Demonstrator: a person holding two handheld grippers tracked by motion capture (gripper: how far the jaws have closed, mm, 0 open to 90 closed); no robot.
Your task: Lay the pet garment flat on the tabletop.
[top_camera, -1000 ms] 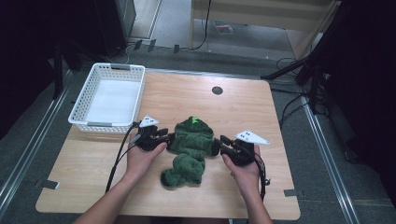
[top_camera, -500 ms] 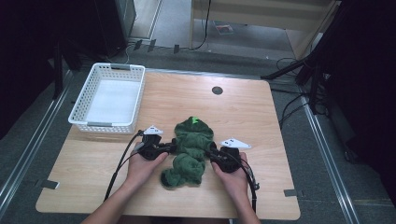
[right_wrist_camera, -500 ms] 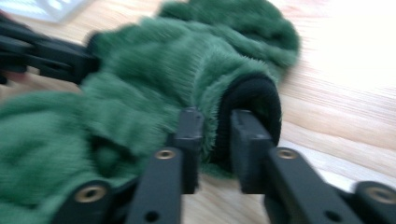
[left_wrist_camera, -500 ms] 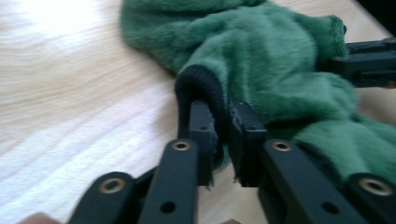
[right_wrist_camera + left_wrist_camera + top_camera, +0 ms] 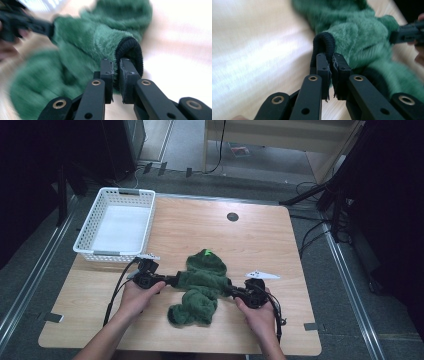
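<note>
The left hand-held gripper (image 5: pixel 331 65) has just closed, pinching one black cuff (image 5: pixel 323 43) of the green fleece garment (image 5: pixel 202 282). The right hand-held gripper (image 5: pixel 116 68) has likewise closed, pinching the other cuff (image 5: pixel 130 51). The garment lies on the desk (image 5: pixel 200 225).

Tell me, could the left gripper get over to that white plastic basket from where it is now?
Probably yes. The left gripper sits just in front of the white plastic basket, with bare wooden table between them. But its jaws are clamped on a black cuff of the fuzzy green garment, so that would drag along.

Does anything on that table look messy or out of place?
Only the green fleece garment: it lies crumpled, its lower part bunched toward the table's near edge. The white basket sits straight at the left.
</note>
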